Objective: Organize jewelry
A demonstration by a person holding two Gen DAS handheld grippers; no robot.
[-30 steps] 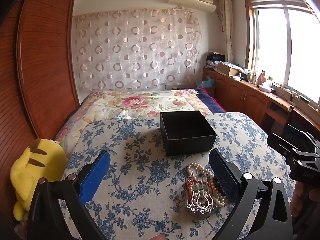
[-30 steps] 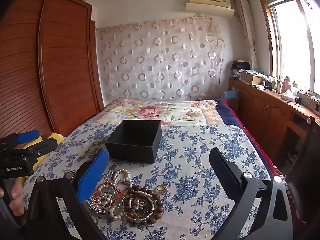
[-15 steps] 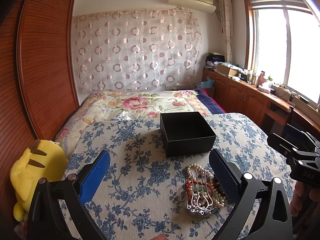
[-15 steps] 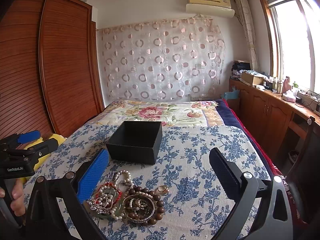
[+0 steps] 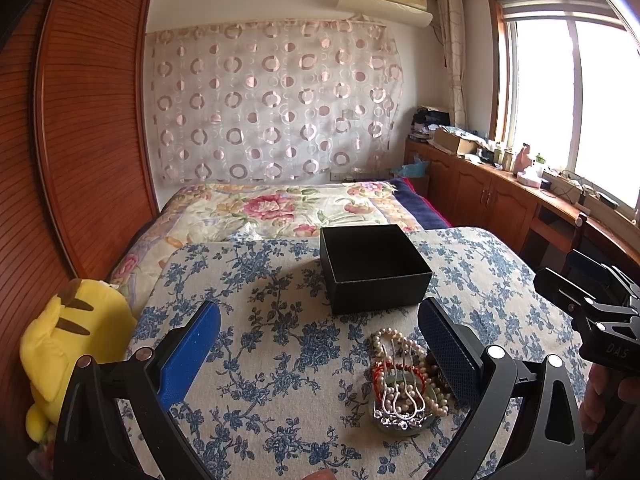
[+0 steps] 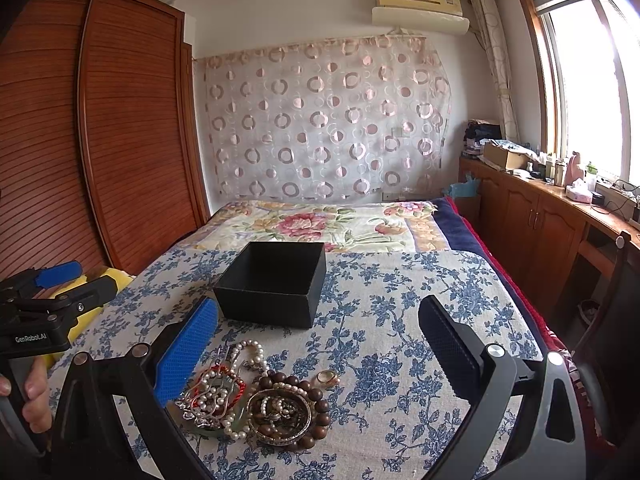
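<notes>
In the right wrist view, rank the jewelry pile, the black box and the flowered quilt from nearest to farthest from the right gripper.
From the right gripper:
1. Jewelry pile, just below the fingertips, toward the blue left finger.
2. Black box, open, straight ahead on the blue-flowered cloth.
3. Flowered quilt, beyond the box, toward the curtain.

Both are held level, side by side, pointing the same way: the left hand-held gripper (image 5: 318, 332) gapes wide, the right hand-held gripper (image 6: 318, 332) likewise (nothing between either pair). A hand (image 6: 34, 394) grips the left handle.

One black box (image 6: 276, 284), one jewelry pile (image 6: 256, 400), two tools (image 6: 316, 344) (image 5: 320, 340)
</notes>
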